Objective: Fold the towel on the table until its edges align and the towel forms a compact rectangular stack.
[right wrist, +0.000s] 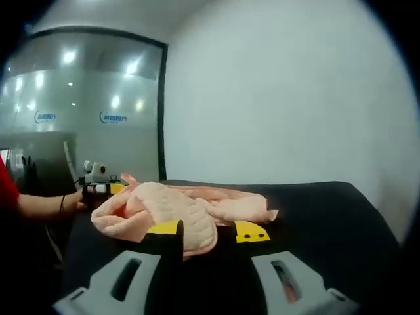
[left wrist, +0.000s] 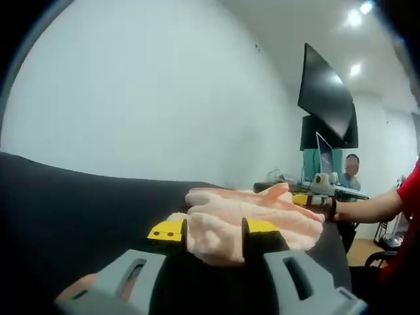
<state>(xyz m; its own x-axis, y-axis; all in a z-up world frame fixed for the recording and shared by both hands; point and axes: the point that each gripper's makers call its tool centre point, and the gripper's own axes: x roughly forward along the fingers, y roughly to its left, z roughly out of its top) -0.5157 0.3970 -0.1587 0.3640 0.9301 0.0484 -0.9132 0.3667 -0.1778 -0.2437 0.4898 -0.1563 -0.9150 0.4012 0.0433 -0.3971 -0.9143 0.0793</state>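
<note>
left gripper view: pink towel (left wrist: 252,216) lies bunched on the black table (left wrist: 79,210), a thick folded edge sitting between the jaws of the left tool (left wrist: 215,235). yellow-tipped jaws press the fabric from both sides; closed on the towel, gap only as wide as the cloth. the towel's long axis runs away from the camera and to the right, toward the other tool (left wrist: 319,191), which meets the far end of the cloth, with a person's forearm (left wrist: 371,209) behind it. a red sleeve (left wrist: 408,197) at the right edge. beyond the table, a dark monitor (left wrist: 326,98) hangs tilted against a white wall (left wrist: 151,98), and a seated person (left wrist: 351,174) shows in the distance.

right gripper view: same towel (right wrist: 177,207), rumpled, not yet a neat rectangle, spread along the black table (right wrist: 328,223). long axis runs left to right across this view, one end near the left side by the other tool (right wrist: 98,187), the other end tapering to a corner at the right. the near folded lobe droops between the jaws of the right tool (right wrist: 209,237); the left jaw touches the cloth, the right jaw stands a little clear of it, so whether it truly grips i cannot tell. a forearm (right wrist: 46,202) reaches in from the left. glass partition (right wrist: 79,111) with ceiling light reflections behind.

no containers seen.
</note>
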